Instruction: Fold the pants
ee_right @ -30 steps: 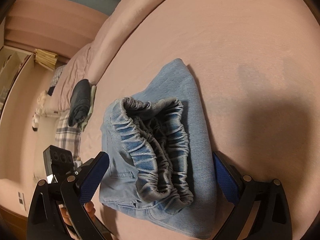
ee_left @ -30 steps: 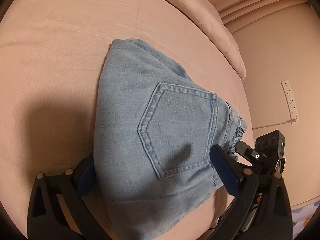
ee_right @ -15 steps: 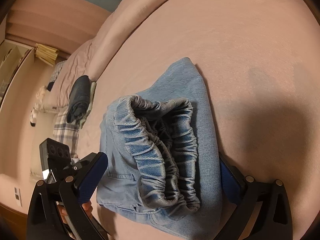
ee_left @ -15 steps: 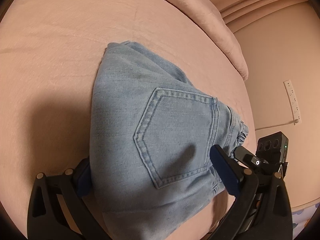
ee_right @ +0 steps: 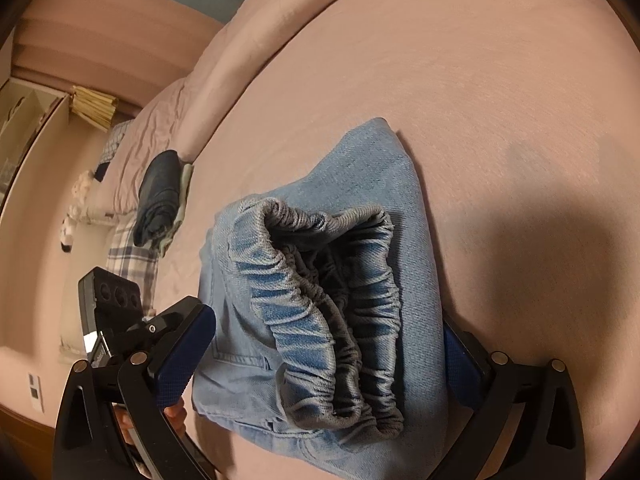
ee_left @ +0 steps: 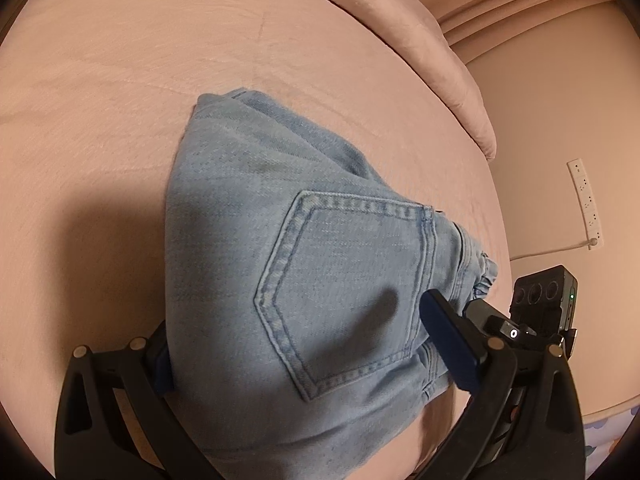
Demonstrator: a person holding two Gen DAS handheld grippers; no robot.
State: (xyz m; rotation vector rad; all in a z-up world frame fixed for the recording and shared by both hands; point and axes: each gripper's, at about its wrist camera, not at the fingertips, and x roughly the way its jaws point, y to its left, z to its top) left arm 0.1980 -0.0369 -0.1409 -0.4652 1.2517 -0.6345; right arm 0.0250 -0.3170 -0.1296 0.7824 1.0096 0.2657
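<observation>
The pants (ee_left: pixel 304 280) lie on the pink bed (ee_left: pixel 120 100) in a thick folded bundle, near the bed's edge. The left gripper (ee_left: pixel 304 344) is wide open, with one blue finger on each side of the bundle, at about 8 and 4 o'clock in its view. The right gripper (ee_right: pixel 320 348) is wide open too, and its fingers sit at about 8 and 4 o'clock beside the end with the waistband (ee_right: pixel 332 308). Neither one is pinching the cloth. The pants are soft blue jean cloth with a stitched back pocket (ee_left: pixel 344 292) on top. The waistband is stretchy and all scrunched up, so it puffs open like a mouth. That puffy end could make the fold spring apart if nothing presses it flat. A finger could also drag the bundle and mess up the layers. The bed is smooth and soft, so the bundle may slide.
</observation>
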